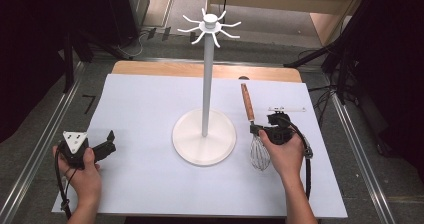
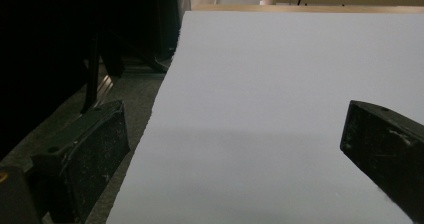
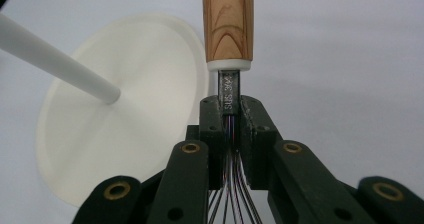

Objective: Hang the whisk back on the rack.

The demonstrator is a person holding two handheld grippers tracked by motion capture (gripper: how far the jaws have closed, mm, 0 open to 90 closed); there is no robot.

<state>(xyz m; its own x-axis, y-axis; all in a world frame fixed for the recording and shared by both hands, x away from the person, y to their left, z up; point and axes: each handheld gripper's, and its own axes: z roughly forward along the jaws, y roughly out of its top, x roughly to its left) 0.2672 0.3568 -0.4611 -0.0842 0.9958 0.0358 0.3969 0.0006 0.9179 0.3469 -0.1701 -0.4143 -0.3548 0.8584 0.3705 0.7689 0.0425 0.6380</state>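
White paper covers a wooden table point(image 1: 150, 68), with dark floor, metal rails and black stands around it. A person sits at the near edge with a gripper in each hand.

Near the table's middle stands a white rack point(image 1: 207, 79): a round flat base, a tall thin pole, and a ring of curved hooks point(image 1: 210, 28) at the top.

To the right of the base is a whisk point(image 1: 252, 129). Its wooden handle points away from the person and its wire bulb points toward them. The right gripper point(image 1: 261, 129) has its jaws closed on the metal neck between handle and wires. In the right gripper view the neck sits squarely between the two pads point(image 3: 212, 129), wires fanning out below, the rack base just to the left. Whether the whisk rests on the paper or is lifted clear of it is hard to tell.

The left gripper point(image 1: 109, 143) rests at the left side of the paper, jaws wide apart and holding nothing.

Judging by the layout, the whisk has just been gripped and the likely aim is to hang it on a hook. That would call for raising it to the top of the rack and guiding the handle's end onto a hook; whether the end has a loop or hole cannot be seen.

A thin white stick point(image 1: 287, 108) lies just beyond the right gripper, clear of the path. The pole itself is the main thing to avoid knocking.
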